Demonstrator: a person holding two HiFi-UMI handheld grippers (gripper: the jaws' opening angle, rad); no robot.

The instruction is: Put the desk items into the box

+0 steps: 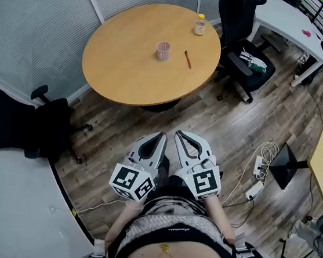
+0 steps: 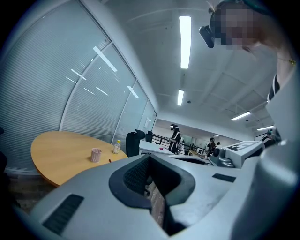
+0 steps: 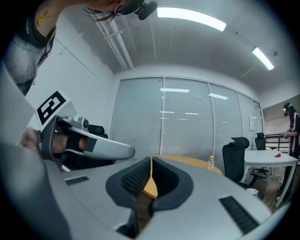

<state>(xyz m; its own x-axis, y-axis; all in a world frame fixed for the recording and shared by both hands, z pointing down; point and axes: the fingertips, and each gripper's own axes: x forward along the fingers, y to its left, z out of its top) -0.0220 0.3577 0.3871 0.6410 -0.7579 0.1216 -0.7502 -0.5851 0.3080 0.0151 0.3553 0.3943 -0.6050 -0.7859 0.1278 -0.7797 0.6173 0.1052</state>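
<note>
Currently nothing is packed: cup (image 1: 163,50), pencil (image 1: 188,59) and bottle (image 1: 200,25) are left on the table (image 1: 126,80). Left gripper (image 1: 161,136) and right gripper (image 1: 180,135) are held empty, jaws pressed together.

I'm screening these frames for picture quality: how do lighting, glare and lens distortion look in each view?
Head view: evenly lit, the pink cup crisp, lines bowed at the edges. Left gripper view: fisheye with dark corners; the ceiling lamp mirrors as streaks on the glass wall. Right gripper view: same dark corners, a bright strip light, streaks across the blinds.
</note>
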